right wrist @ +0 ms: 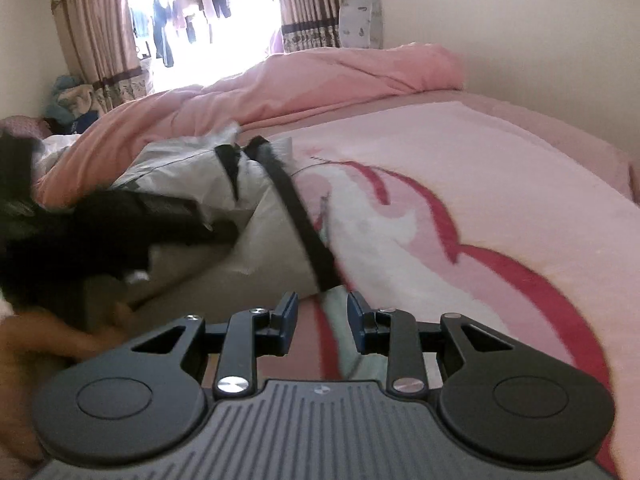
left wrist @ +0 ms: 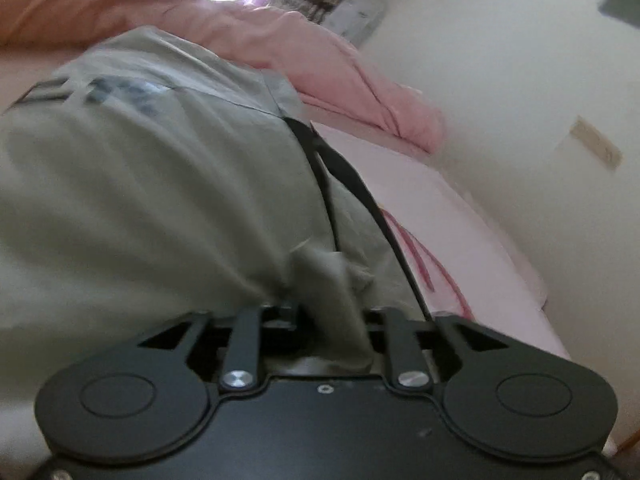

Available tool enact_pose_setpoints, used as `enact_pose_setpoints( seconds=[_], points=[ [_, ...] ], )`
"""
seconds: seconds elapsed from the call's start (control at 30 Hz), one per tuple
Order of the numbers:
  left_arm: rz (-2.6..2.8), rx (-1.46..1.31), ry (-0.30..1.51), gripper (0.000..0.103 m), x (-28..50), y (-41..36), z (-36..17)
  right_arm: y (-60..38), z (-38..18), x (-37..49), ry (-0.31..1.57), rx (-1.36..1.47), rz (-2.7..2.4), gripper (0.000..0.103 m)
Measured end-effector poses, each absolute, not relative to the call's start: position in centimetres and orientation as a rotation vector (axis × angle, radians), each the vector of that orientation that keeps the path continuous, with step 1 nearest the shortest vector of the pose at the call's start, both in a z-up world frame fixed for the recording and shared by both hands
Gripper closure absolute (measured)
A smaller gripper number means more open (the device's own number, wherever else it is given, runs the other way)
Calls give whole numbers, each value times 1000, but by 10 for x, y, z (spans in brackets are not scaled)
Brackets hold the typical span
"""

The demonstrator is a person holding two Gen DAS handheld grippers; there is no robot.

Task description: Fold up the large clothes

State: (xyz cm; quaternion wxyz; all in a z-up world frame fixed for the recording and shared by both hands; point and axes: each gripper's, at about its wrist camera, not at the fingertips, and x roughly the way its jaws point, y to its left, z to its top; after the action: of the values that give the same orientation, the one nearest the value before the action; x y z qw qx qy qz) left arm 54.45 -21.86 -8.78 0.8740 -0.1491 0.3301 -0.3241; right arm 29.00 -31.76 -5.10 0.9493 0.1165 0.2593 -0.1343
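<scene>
A large pale grey garment (left wrist: 160, 200) with black trim (left wrist: 348, 176) and a dark print lies spread on the pink bed. In the left wrist view my left gripper (left wrist: 332, 316) is low over it. Its jaws stand apart and a loose fold of the grey cloth rises between them; the fingertips are mostly hidden by cloth. In the right wrist view the garment (right wrist: 264, 248) lies bunched at the left, its black trim (right wrist: 300, 224) running towards my right gripper (right wrist: 322, 316). That gripper's pads stand apart, with a pale strip of the garment's edge between them and a gap at the left pad.
A pink blanket with a red pattern (right wrist: 480, 240) covers the bed. A rumpled pink duvet (right wrist: 340, 76) lies at the far side, against the cream wall (left wrist: 500, 80). A blurred dark shape (right wrist: 120, 224) and a person's hand (right wrist: 60, 340) are at the left. Curtains frame a bright window (right wrist: 208, 20).
</scene>
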Motion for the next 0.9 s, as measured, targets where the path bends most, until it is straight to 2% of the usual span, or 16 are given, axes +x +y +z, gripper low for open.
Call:
enact_pose_setpoints(
  seconds=[0.03,0.07,0.2,0.27,0.3,0.33,0.43,0.57,0.7,0.73,0.8,0.83,0.87,0.9],
  points=[
    [-716,-326,692,44,543,-216,-83,-319,-48,287,519,239,-266,66],
    [-743,-334,697,37,540,-211,-74,-322,-46,286,511,249,-260,66],
    [-761,-223,541,34,509,-175,-19,-331,-42,288,480,399,-163,63],
    [-671,-134,486,33,495,-148,-5,-330,-41,291,456,490,-83,49],
    [-621,-105,475,33,487,-131,-4,-328,-41,294,445,528,-37,45],
    [-575,-82,470,33,480,-112,-6,-326,-40,298,436,552,-5,40],
    [-443,-45,512,33,466,-71,-26,-319,-40,317,420,596,28,36],
    [-398,-90,614,33,452,-53,-63,-309,-46,352,477,571,-30,36],
    [-382,-84,635,34,464,-58,-83,-298,-54,375,538,554,-80,36],
    [-386,-77,637,34,470,-60,-86,-297,-56,378,541,554,-93,39],
    [-398,-65,645,36,469,-58,-84,-296,-58,381,546,541,-113,60],
    [-398,-58,645,38,471,-61,-85,-294,-57,383,549,527,-116,88],
    [-402,-48,642,49,468,-65,-81,-294,-54,382,544,509,-139,99],
    [-405,-38,638,51,465,-68,-77,-295,-47,379,524,505,-134,99]
  ],
)
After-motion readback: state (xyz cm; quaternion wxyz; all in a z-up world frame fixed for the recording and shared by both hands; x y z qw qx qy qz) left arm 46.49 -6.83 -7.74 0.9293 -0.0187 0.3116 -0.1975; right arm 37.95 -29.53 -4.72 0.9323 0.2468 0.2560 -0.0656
